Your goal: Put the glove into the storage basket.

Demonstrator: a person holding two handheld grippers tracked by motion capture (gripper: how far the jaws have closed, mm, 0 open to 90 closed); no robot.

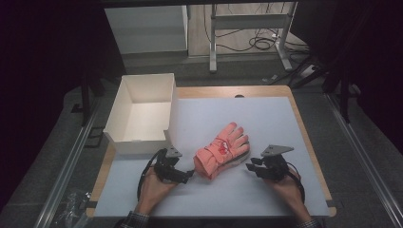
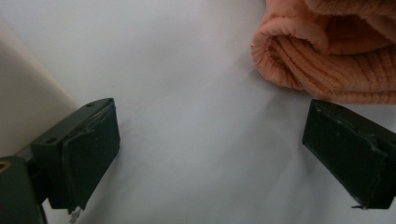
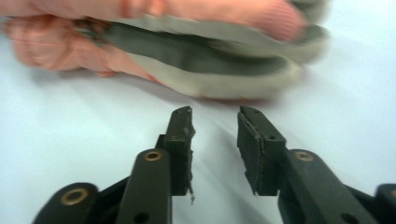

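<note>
- Glove pair point(image 1: 221, 150) lies between our tongs, long axis slanting away toward the right.
- Left tongs point(image 1: 190, 175) gape empty beside its cuff; right tongs point(image 1: 250, 167) part-open, empty.

A pair of stacked pink knitted gloves point(image 1: 221, 150) is lying mid-table on the pale sheet point(image 1: 247, 190), with the open white cardboard box point(image 1: 142, 114) sitting at the far left.

A wooden table point(image 1: 304, 118) is standing under a pale sheet point(image 1: 266, 118), brightly lit while the room around it is lying in darkness. Behind it, grey floor point(image 1: 237, 71) is stretching to a white cabinet point(image 1: 147, 28) and a metal frame point(image 1: 249, 21), with black cables point(image 1: 261, 42) lying coiled beneath.
</note>
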